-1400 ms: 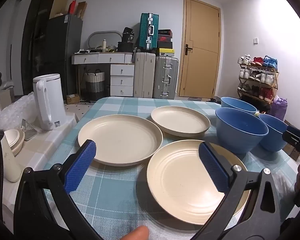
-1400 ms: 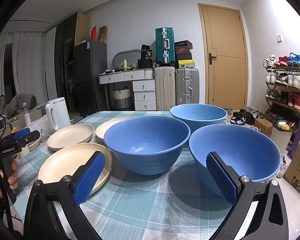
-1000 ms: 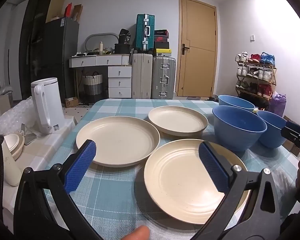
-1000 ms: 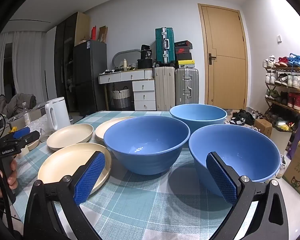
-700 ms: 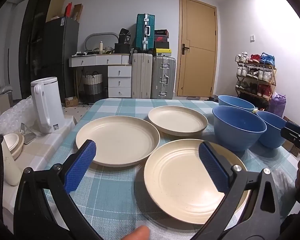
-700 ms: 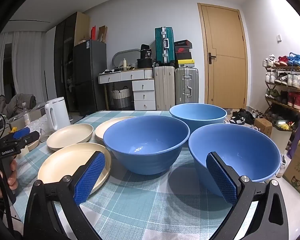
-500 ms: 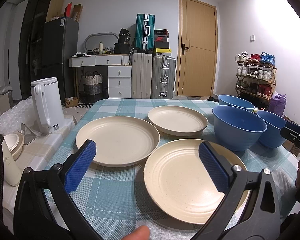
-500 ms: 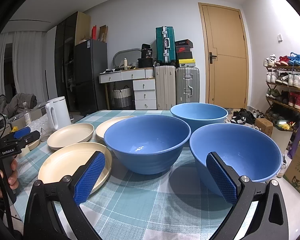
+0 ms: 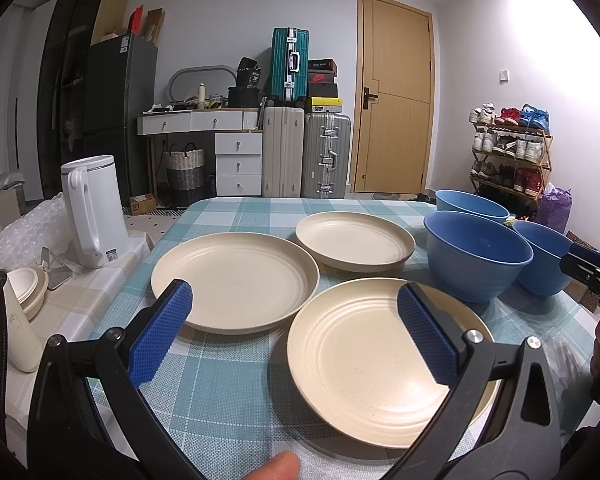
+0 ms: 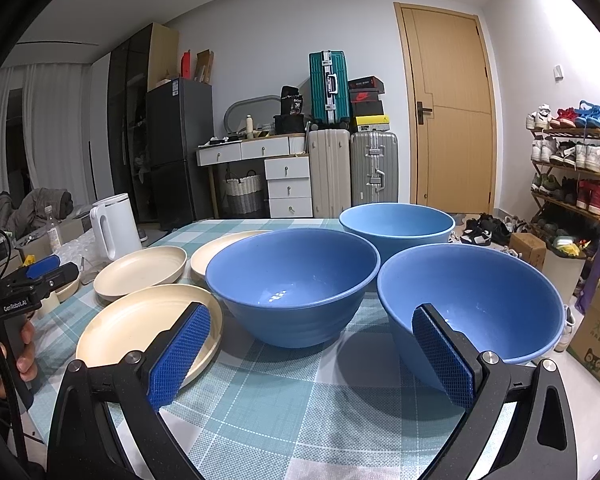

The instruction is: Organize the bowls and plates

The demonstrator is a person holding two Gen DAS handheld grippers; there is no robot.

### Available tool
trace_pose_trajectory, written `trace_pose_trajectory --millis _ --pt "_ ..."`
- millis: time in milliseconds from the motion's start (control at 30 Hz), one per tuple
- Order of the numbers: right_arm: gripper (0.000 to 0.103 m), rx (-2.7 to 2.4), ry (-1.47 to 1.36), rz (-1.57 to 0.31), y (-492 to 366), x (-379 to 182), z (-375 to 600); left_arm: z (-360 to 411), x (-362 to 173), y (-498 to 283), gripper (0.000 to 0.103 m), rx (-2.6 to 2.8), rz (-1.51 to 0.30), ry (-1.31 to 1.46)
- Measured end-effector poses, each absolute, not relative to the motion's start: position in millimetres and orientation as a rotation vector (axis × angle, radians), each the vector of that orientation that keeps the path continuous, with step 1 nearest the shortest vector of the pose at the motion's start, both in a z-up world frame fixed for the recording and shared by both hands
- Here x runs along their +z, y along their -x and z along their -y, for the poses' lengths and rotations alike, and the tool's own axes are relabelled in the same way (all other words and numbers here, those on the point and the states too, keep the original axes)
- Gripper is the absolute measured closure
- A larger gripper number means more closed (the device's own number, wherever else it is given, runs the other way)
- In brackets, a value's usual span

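On left gripper (image 10: pixel 40 272), white lettering "GenRoboLAI"; its jaws apart.

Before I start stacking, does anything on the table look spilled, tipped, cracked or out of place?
Nothing stands out. The three cream plates lie flat and the three blue bowls stand upright and empty on the checked tablecloth. No spill or crack shows.

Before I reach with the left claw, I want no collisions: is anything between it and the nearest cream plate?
Nothing visible. The left claw is open just short of the nearest cream plate, with only bare tablecloth between them; the other plates lie beyond.
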State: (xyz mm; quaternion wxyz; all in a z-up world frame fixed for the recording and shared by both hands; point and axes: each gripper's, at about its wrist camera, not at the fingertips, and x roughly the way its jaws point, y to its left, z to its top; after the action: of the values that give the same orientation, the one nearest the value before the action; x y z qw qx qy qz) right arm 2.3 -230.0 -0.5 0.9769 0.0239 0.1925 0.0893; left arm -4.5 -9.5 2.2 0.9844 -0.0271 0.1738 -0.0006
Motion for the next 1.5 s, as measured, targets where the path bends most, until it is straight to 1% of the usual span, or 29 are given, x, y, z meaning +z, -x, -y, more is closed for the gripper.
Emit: trace_pose_trajectory --millis 1100,1500 --pt "0.0 0.181 -0.052 -0.391 -2.5 1.1 226.7 6.3 -1.7 -4.1 0.0 -0.005 -0.36 0.053" --pt "0.0 0.167 -0.056 -0.424 -6.5 4.9 224.7 6.6 -0.3 -3.8 0.0 0.014 -0.379 0.015"
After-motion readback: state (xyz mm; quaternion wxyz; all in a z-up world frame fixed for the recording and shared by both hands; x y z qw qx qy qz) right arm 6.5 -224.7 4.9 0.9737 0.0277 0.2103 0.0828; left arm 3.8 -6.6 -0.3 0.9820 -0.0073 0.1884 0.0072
